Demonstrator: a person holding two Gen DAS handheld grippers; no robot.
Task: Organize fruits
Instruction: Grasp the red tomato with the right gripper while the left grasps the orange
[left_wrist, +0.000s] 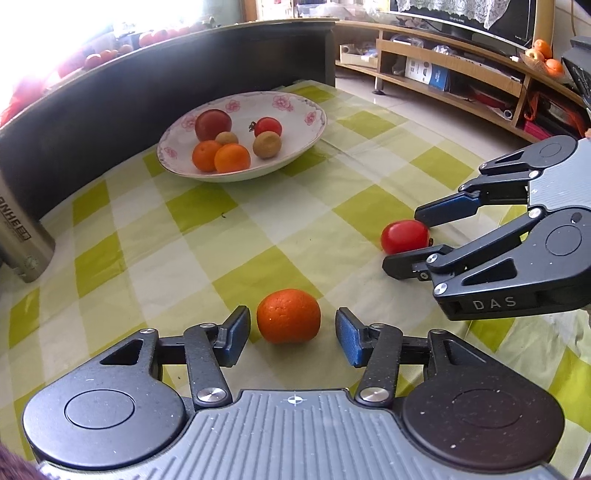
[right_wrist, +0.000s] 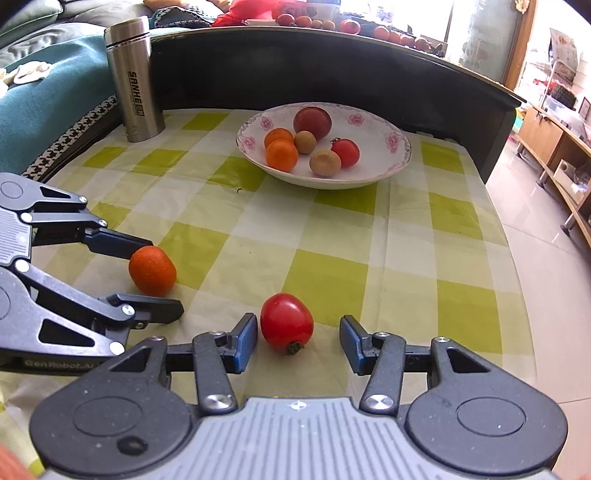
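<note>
Low in the left wrist view, the left claw (left_wrist: 291, 330) stands wide around an orange (left_wrist: 288, 316), neither pad touching it. Likewise the right claw (right_wrist: 298, 338) is spread wide about a tomato (right_wrist: 287, 321) at the bottom centre of its view (stem end toward the camera), its left pad just beside the fruit. Both fruits lie on the checked surface (right_wrist: 332, 236). Higher in the frame a bowl (right_wrist: 399, 147) holds six fruits, with a steel flask (right_wrist: 135, 79) at upper left.

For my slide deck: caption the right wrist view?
Open right claw brackets a tomato; open left claw brackets an orange.
</note>
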